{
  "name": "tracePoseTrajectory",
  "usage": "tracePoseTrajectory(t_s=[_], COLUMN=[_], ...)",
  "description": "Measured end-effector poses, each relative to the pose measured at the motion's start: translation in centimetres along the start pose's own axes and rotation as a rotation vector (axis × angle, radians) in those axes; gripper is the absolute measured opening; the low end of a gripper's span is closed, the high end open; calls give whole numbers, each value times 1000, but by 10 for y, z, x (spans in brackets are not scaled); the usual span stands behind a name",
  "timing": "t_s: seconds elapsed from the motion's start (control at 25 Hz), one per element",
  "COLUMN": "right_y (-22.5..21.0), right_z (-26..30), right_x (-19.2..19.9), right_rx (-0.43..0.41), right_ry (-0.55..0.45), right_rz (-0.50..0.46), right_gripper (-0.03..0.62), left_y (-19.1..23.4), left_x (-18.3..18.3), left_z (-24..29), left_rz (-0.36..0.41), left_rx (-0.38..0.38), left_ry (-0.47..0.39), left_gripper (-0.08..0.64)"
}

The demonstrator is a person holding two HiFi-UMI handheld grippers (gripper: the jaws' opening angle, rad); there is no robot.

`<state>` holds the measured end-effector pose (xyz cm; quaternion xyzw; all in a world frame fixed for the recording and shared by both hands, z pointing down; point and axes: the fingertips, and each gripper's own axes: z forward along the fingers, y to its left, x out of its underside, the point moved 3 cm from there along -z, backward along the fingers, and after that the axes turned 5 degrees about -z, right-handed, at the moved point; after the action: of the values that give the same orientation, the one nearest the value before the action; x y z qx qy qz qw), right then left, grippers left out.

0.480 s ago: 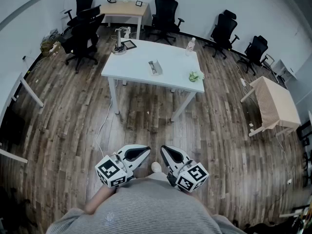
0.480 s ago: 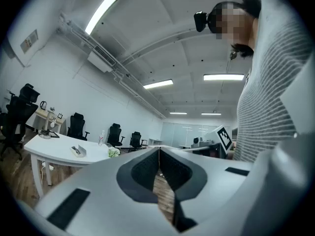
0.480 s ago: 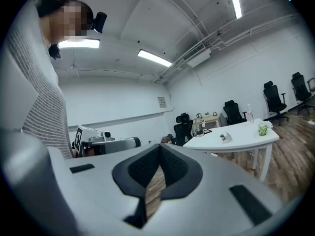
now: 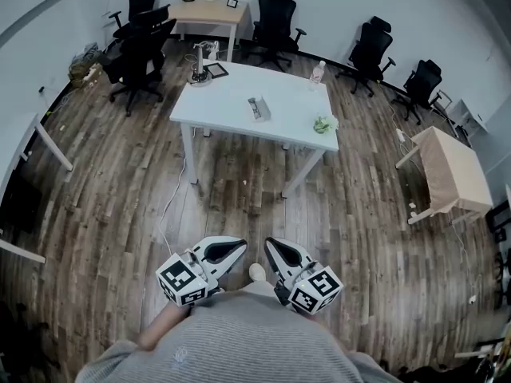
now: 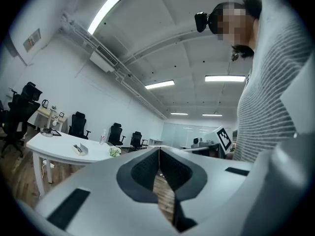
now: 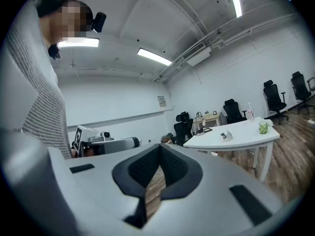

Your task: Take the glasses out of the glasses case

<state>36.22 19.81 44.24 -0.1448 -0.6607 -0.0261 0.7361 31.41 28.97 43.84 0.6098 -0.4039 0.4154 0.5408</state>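
From the head view, the person is standing on the wood floor well short of the white table, holding both tools close against the body. The glasses case is lying near the middle of that table, between a bottle at the far edge and a small green thing at the near edge. It is too small here to tell whether it is open or whether the glasses are showing. The left gripper and right gripper are pointing toward the table, nowhere near it.

The left gripper view is showing the left gripper clenched, its pads meeting at the tips with nothing caught between them, only floor behind. The case is sitting on the table far off.

The right gripper view is showing the right gripper likewise pressed together and empty, with the case lying on the distant table.

As I judge it, nothing of the task is being done yet: the approach, the opening and the lifting out are all left.
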Motion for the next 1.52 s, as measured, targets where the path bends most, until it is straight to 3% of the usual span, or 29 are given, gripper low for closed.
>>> tracePoseTrajectory(t_s=[0.32,0.72,0.84,1.08,1.16,1.52], right_y=[5,13,6,-31,-45,-139], right_z=[9,46,56,91,107,179], right_x=[0,11,11,1,-1,-28], right_rx=[-43,-56,-48,-39,-47,-36], right_ry=[-62,-16,-8,-2,0,-20], right_rz=[81,64,72,65,66,75], right_gripper=[17,18,18,34,67,72], left_y=[9,37,48,77,94,185], left_x=[-2,-4,-1,-11,-14,-47], left_z=[-6,-37,-35,-10,-2,68], left_rz=[-11,-51,-65,-40,-39,-23], left_rx=[-3,-77,-68,-28,-29,-1], left_ry=[-4,-16,-22,-1,2,19], left_gripper=[14,14,14,14,14,14])
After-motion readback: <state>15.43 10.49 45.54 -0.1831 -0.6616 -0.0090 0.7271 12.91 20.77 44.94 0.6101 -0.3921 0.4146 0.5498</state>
